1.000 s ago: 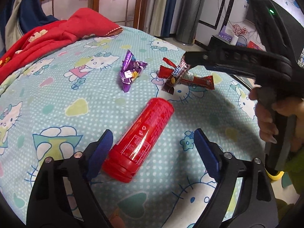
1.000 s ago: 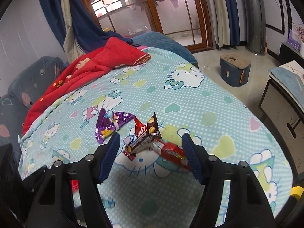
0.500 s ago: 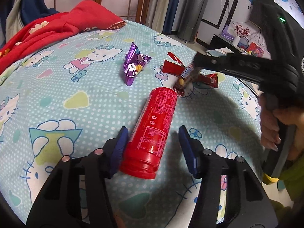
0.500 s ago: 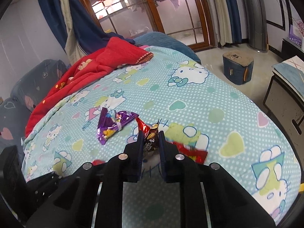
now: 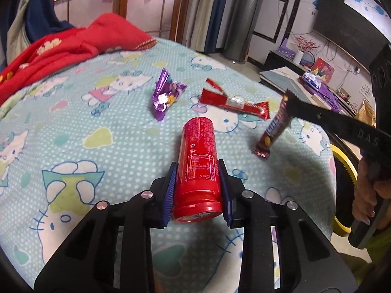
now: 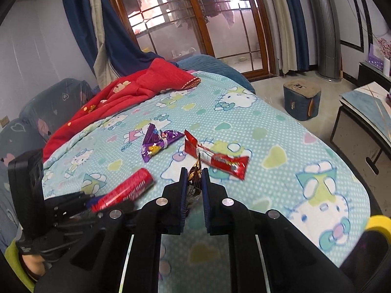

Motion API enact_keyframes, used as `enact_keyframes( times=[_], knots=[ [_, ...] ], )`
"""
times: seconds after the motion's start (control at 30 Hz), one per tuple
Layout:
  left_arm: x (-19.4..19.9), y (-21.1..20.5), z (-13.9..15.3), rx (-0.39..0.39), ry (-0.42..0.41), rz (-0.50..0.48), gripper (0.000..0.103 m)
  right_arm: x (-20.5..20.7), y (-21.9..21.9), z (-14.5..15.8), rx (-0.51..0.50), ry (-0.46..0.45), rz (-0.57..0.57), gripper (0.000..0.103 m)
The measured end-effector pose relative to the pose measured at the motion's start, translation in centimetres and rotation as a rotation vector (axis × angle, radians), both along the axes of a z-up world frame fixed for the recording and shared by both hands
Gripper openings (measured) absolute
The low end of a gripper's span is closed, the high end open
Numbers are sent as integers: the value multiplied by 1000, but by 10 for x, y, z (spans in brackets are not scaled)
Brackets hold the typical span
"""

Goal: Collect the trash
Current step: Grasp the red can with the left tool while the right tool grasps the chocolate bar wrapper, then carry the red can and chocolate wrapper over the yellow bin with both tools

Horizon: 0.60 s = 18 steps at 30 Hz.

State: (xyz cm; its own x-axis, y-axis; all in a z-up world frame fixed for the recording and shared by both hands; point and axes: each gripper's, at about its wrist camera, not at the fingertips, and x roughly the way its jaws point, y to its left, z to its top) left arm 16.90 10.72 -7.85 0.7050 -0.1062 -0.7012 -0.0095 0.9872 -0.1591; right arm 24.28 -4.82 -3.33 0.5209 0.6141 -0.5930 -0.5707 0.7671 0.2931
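A rumpled red blanket with pale flowers (image 5: 73, 46) lay at the far left of the bed, whose light-blue cartoon-cat sheet (image 5: 102, 131) covered the whole surface. Behind it stood a wood-framed glass door (image 6: 195, 24) with dark blue curtains (image 6: 114, 31). On the sheet lay a crinkled purple foil wrapper (image 5: 165, 96), then a long red candy wrapper (image 5: 234, 103). The left gripper (image 5: 197, 190) had just been closing, and its blue pads were clenched on a red cylindrical can (image 5: 197, 168) lying on the sheet. Further right, the right gripper (image 6: 194, 180) was clamped on a dark chocolate-bar wrapper (image 5: 275, 128), which hung clear of the sheet. On the floor stood a blue stool (image 6: 301, 100) and a low table (image 6: 366, 112).
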Motion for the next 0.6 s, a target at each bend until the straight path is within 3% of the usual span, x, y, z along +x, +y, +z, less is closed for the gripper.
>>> enact_keyframes(
  times=[0.1, 0.37, 0.6],
  knots=[
    [-4, -6, 5, 10, -19, -11, 24, -7, -11, 3, 7, -5, -13, 11],
    [-12, -27, 20, -80, -59, -69, 24, -21, -55, 13, 32, -19, -76, 11],
    [-20, -59, 35, -99, -93, -151, 24, -26, -97, 17, 63, 3, -151, 11]
  ],
)
